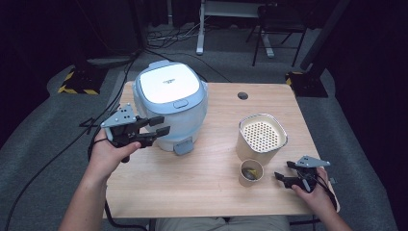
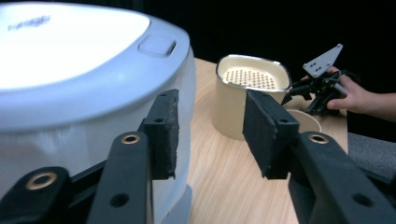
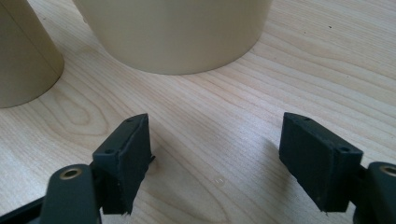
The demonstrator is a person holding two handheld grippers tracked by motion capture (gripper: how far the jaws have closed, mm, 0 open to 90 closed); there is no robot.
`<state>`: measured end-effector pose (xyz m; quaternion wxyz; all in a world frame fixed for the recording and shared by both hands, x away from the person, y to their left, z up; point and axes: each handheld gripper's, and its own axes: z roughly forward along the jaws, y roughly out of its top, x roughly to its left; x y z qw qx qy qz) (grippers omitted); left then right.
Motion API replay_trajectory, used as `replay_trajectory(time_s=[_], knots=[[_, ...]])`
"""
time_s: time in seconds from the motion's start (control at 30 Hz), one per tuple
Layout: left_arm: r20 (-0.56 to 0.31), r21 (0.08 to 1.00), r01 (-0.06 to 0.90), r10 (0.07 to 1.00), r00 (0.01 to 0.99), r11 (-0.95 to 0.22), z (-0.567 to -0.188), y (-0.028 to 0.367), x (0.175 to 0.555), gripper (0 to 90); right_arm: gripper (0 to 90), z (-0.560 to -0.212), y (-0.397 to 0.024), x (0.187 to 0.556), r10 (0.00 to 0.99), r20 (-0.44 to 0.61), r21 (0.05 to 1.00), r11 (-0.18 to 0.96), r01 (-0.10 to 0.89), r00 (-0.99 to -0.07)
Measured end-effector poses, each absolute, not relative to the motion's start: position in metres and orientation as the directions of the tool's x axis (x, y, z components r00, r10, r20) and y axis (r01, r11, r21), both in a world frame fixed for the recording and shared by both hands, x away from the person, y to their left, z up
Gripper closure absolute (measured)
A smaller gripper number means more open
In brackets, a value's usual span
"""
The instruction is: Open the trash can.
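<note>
1. The left gripper (image 1: 155, 126) is held above the left part of the wooden table (image 1: 202, 187), its jaws apart with nothing between them, pointing at the side of the pale blue cooker (image 1: 171, 103). In the left gripper view one pad (image 2: 163, 133) stands just beside the cooker's wall; whether it touches cannot be told.
2. The cooker stands at the table's back left, lid shut, with a small button (image 1: 180, 103) on the lid's front edge (a grey latch tab sits low on its front).
3. Right of the middle stands a cream basket (image 1: 262, 137) with a perforated bottom, upright.
4. Just in front of it, nearly touching, is a small paper cup (image 1: 251, 172) with something yellowish inside.
5. The right gripper (image 1: 284, 171) rests low at the table's right front, near the cup, jaws parted and empty; in the right gripper view bare wood lies between its pads (image 3: 130, 158), with basket and cup ahead.
</note>
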<state>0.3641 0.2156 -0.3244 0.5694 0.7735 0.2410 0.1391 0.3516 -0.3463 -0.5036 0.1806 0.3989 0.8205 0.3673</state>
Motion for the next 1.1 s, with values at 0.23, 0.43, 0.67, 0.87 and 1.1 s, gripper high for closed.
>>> replay_trajectory(time_s=[0.23,0.43,0.67,0.87,1.1], knots=[[-0.035,0.956,0.192,0.566,0.824,-0.222,-0.302,0.211,0.374,70.0,25.3,-0.504,-0.346,0.352,0.787,-0.003,0.747,0.412,0.522,-0.616],[-0.041,0.951,0.212,0.588,0.808,-0.226,-0.290,0.205,0.389,83.5,25.4,-0.504,-0.346,0.352,0.787,-0.003,0.747,0.412,0.522,-0.616],[-0.054,0.937,0.245,0.588,0.807,-0.250,-0.287,0.186,0.403,90.0,25.3,-0.504,-0.346,0.352,0.787,-0.003,0.747,0.412,0.522,-0.616],[-0.014,0.912,0.270,0.634,0.774,-0.309,-0.291,0.170,0.410,90.0,25.3,-0.504,-0.346,0.352,0.787,-0.003,0.747,0.412,0.522,-0.616],[-0.020,0.902,0.290,0.640,0.768,-0.319,-0.290,0.163,0.411,90.0,25.3,-0.504,-0.346,0.352,0.787,-0.003,0.747,0.412,0.522,-0.616]])
